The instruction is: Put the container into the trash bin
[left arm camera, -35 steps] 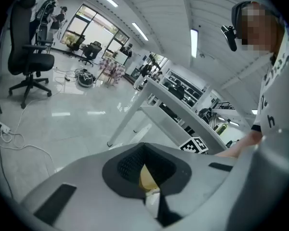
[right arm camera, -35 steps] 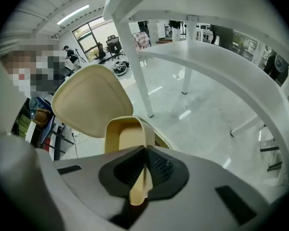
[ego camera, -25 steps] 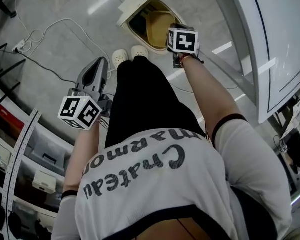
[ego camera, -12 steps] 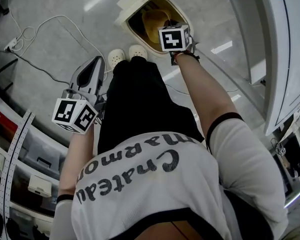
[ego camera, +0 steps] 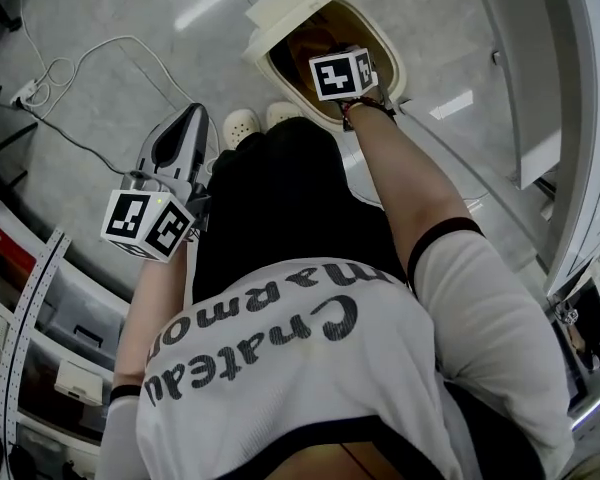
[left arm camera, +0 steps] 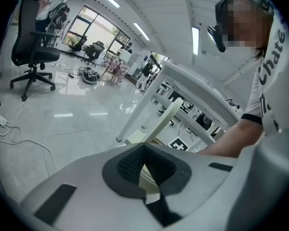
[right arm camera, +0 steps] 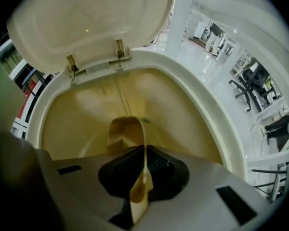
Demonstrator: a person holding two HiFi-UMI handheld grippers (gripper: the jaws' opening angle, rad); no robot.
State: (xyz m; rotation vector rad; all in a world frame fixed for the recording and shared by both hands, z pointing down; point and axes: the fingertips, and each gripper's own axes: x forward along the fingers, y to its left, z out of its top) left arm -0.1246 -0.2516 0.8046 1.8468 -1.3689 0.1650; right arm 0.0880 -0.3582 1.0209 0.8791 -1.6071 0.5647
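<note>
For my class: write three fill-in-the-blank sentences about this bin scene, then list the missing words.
The right claw pinches a thin yellowish ____.
The trash bin's ____ is raised.
The left claw holds ____.
Missing words: container; lid; nothing.

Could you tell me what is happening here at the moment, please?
A person stands at an open trash bin, its lid up. The right gripper hangs over the opening, jaws shut on the edge of a thin tan container, not yet dropped. The left gripper is held off to the side, jaws together and empty.
</note>
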